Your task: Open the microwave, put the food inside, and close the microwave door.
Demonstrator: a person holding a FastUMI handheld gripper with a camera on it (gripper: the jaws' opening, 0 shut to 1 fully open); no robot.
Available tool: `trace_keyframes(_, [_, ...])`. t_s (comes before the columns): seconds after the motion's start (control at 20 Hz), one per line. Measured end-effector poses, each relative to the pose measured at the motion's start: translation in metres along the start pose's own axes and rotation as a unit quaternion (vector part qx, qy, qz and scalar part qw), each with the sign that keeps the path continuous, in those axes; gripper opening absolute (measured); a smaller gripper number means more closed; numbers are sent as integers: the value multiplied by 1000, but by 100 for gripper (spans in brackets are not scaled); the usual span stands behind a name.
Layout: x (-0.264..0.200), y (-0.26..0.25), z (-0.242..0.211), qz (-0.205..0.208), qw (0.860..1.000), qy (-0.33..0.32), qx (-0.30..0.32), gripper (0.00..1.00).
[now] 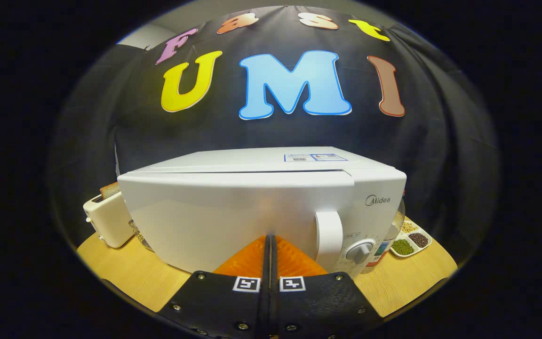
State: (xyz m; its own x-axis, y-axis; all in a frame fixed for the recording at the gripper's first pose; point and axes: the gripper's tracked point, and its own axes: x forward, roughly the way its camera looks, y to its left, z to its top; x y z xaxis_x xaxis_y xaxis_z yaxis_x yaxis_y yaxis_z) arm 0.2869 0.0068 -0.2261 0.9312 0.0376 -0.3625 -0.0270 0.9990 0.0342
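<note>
Right in front of the jaws, the microwave is sitting on the wooden desk with its door looking fully shut, so either the opening has not begun or the closing is just being finished; I cannot tell which. The gripper is clenched, its two fingers pressed flat together on nothing, their tips seeming to touch the door's lower face just beside the handle. No food is showing between them. A toaster is standing at the microwave's far side, and a divided dish of grains is lying past the dial. If opening is next, the fingers will need parting and shifting across to hook that handle.
</note>
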Motion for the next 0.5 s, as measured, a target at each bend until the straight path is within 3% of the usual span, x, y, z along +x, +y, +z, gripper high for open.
trace_keyframes(0.2, [-10,5,-1,1,1000,7,-4,3])
trace_keyframes(0.5, [-69,10,31,-9,999,-31,1,3])
